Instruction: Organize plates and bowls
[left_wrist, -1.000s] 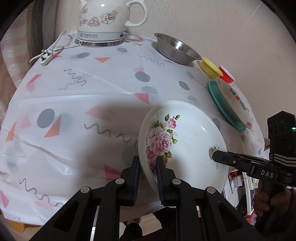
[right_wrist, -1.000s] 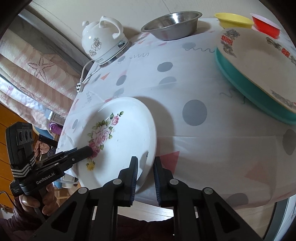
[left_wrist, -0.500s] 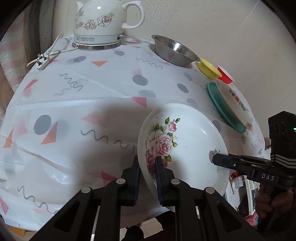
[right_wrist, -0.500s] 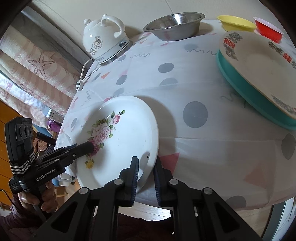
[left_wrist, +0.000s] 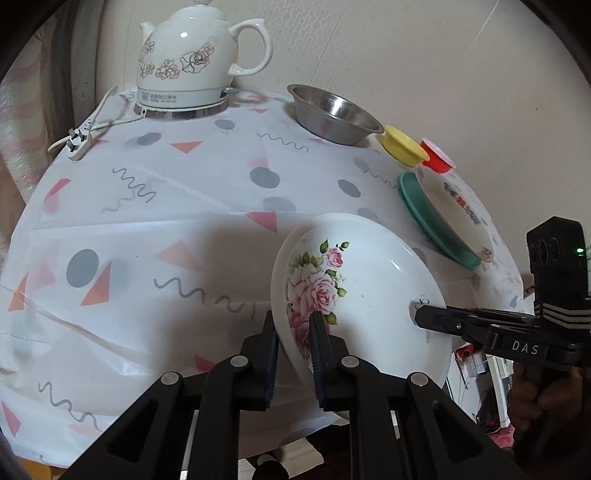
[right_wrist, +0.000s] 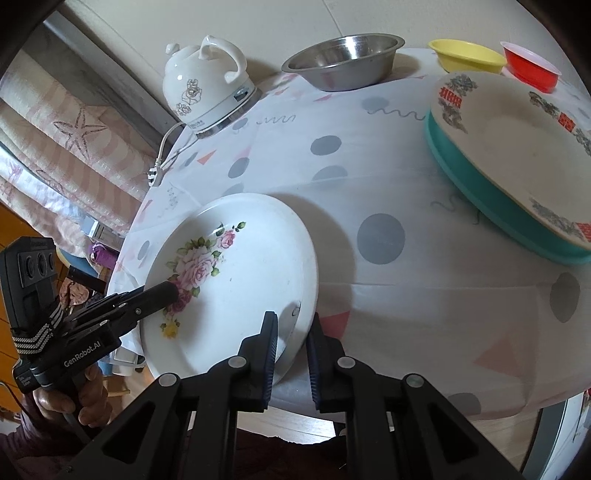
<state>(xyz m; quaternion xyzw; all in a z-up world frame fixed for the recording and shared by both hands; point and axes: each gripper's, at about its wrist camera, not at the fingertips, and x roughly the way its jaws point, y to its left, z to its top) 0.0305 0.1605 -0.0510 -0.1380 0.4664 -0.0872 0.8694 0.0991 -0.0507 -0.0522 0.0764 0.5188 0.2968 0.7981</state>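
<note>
- At the counter's (left_wrist: 155, 229) near edge, overhanging it: rose plate (left_wrist: 369, 295), tilted.
- Left gripper (left_wrist: 291, 332) jaws narrow, clamped on its rim at 6 o'clock.
- Right gripper (right_wrist: 291, 332) jaws narrow, clamped on the opposite rim.
- Toward 10 o'clock, bare cloth up to the kettle (left_wrist: 192, 62).
- At 2 o'clock, patterned plate (right_wrist: 517, 155) on teal plate (right_wrist: 480, 199), cut off by the frame.
- Plate's underside hidden.

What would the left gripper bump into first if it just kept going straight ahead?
The left gripper already clamps the rose plate. Beyond that lies bare tablecloth; the steel bowl seems nearest, though depth is unclear.
</note>
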